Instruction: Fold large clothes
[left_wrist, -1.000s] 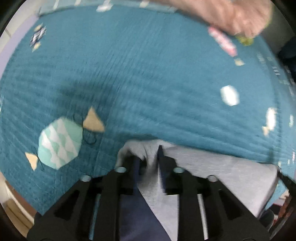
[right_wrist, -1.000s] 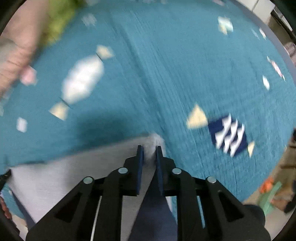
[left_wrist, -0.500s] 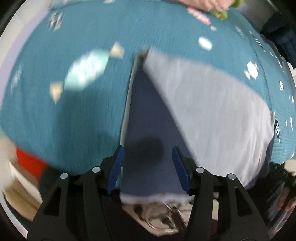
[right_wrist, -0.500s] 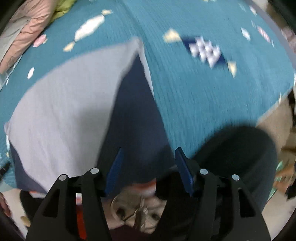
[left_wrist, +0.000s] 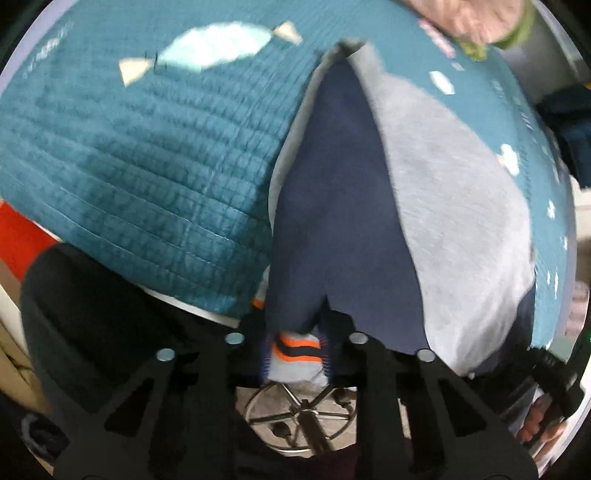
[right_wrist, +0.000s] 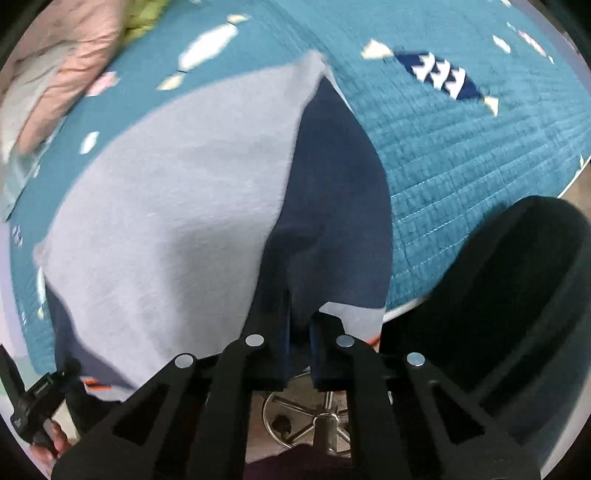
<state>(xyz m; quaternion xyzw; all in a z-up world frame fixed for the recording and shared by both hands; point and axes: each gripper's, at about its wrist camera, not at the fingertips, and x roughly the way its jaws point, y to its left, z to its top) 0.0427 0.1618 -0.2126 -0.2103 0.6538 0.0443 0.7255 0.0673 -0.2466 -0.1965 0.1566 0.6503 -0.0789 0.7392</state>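
Note:
A grey garment (left_wrist: 450, 192) with navy sleeves (left_wrist: 332, 184) lies flat on the teal quilt (left_wrist: 147, 147), reaching to the bed's near edge. My left gripper (left_wrist: 295, 350) is at that edge, jaws closing, with the orange-striped cuff (left_wrist: 295, 349) squeezed between the pads. In the right wrist view the grey body (right_wrist: 177, 192) and a navy sleeve (right_wrist: 332, 177) run away from me. My right gripper (right_wrist: 300, 317) points down at the near edge, jaws closing, with navy cloth pinched between them.
A black chair seat (right_wrist: 517, 295) sits beside the bed, its chrome base (left_wrist: 299, 417) on the floor below. Pink and green clothes (right_wrist: 66, 66) lie piled at the far side. The left gripper and its hand (right_wrist: 33, 402) show at the lower left.
Both grippers let go of the garment's far corners, opened wide and drew back to the bed's near edge. Their jaws have now narrowed onto the cloth there.

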